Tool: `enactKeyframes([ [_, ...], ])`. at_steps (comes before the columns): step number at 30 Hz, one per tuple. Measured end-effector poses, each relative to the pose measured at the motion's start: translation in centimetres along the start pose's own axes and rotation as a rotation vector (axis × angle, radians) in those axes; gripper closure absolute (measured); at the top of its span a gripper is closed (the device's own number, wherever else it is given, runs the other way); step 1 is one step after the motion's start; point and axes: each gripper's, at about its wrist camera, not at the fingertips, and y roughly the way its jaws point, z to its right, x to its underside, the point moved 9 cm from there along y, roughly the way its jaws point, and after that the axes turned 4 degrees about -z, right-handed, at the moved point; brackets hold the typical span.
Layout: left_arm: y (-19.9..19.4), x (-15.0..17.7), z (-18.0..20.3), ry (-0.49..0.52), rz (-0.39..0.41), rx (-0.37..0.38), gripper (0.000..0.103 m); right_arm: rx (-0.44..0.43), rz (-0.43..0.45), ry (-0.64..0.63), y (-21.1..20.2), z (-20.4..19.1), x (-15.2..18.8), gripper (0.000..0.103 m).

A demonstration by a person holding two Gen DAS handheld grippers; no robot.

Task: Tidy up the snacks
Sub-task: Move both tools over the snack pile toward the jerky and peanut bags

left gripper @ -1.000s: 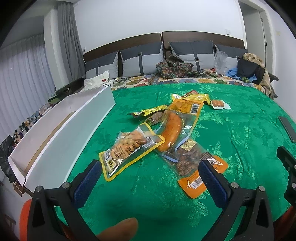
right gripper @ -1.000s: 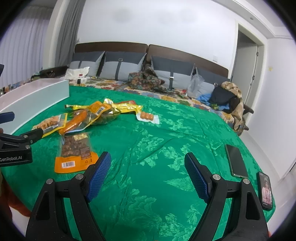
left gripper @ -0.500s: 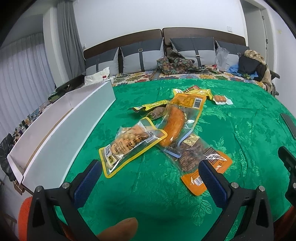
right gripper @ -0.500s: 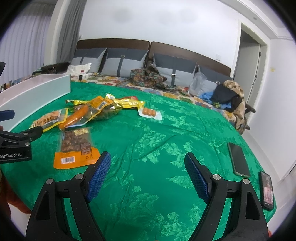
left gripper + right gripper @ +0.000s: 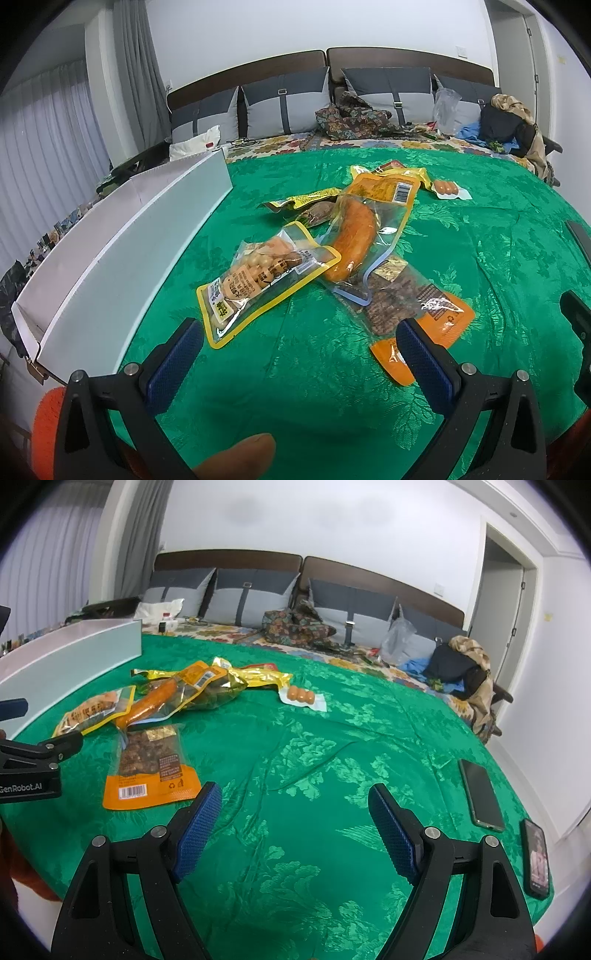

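Since a second ago the left view has eased nearer the snack packets, little else changing. Along the left edge of the green patterned bedspread (image 5: pixel 332 387) stands a long white open cardboard box (image 5: pixel 122 266). Near it, toward the middle, lies the yellow-rimmed clear pouch of round snacks (image 5: pixel 258 280), overlapped by the clear pack holding an orange sausage (image 5: pixel 354 240), with the orange-ended pack of brown pieces (image 5: pixel 149 771) just beside. The left gripper (image 5: pixel 295 354) hangs wide open, empty. The right gripper (image 5: pixel 295 827) is likewise wide, over bare cloth. Two dark phones (image 5: pixel 480 794) lie by the right edge.
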Motion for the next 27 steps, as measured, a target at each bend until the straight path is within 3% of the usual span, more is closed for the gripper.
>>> enactKeyframes([
  [19,0.7,0.3,-0.9,-0.019,-0.019,-0.007,0.0,0.0,-0.002,-0.017,0.1,-0.3,0.3,0.018],
  [27,2.3,1.4,-1.5,-0.034,-0.075,-0.005,0.0,-0.005,-0.015,-0.022,0.4,-0.5,0.6,0.018],
])
